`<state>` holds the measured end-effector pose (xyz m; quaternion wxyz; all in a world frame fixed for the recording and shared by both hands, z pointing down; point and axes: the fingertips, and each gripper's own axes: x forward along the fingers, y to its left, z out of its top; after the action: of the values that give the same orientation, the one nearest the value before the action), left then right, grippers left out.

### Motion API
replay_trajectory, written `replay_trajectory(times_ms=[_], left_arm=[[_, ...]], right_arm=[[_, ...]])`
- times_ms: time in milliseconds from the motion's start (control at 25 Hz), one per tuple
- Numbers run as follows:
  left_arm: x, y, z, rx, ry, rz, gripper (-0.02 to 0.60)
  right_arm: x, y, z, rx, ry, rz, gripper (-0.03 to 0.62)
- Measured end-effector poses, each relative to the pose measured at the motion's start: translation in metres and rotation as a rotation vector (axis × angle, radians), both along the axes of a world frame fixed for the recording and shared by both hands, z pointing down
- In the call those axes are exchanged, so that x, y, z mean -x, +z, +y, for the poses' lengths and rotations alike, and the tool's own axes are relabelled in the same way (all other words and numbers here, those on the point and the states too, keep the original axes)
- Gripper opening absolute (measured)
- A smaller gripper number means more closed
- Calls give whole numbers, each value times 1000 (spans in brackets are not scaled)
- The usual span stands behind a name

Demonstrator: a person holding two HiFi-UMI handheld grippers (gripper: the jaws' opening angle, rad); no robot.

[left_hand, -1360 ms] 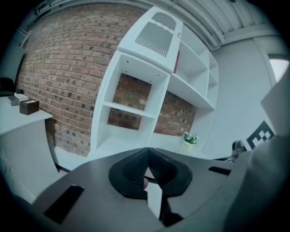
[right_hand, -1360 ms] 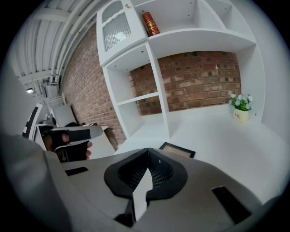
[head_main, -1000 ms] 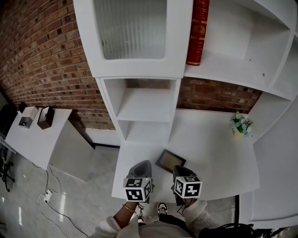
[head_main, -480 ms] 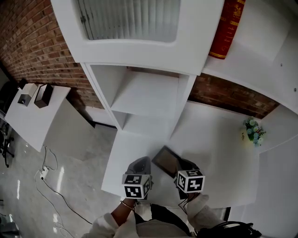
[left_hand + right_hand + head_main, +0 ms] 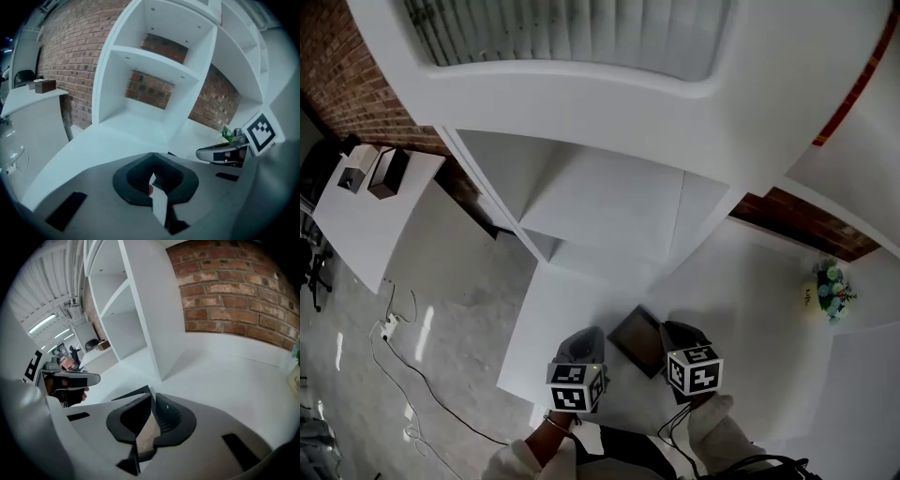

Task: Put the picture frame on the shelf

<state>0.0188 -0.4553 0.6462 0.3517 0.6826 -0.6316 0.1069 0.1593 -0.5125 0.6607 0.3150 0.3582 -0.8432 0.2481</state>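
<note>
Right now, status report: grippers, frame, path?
Left gripper shut, empty. Right gripper shut on the picture frame, over the white table. Shelf ahead, nothing seen in the way.

The left gripper [image 5: 586,335] and right gripper [image 5: 671,332] are grey with dark jaws, each carrying a white cube [image 5: 575,386] with black square marks, and just behind the left gripper's cube come a thin bracelet [image 5: 555,422] and pale sleeves [image 5: 517,462].
</note>
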Motion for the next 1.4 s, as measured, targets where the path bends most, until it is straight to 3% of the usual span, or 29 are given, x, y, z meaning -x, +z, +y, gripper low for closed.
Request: replay_trajectory(times_ms=[240, 360, 600, 1200, 1400], left_arm=[[1, 17, -2, 44, -17, 14, 8], [-2, 22, 1, 59, -19, 19, 8], [-1, 30, 3, 74, -24, 11, 8], [1, 37, 6, 81, -12, 0, 8], [-1, 34, 5, 74, 12, -11, 8]], right_arm=[[14, 17, -11, 43, -141, 6, 31], [19, 26, -10, 73, -218, 20, 99], [25, 38, -8, 100, -335, 42, 106], [29, 51, 0, 141, -411, 19, 107], [29, 52, 0, 162, -385, -10, 106]])
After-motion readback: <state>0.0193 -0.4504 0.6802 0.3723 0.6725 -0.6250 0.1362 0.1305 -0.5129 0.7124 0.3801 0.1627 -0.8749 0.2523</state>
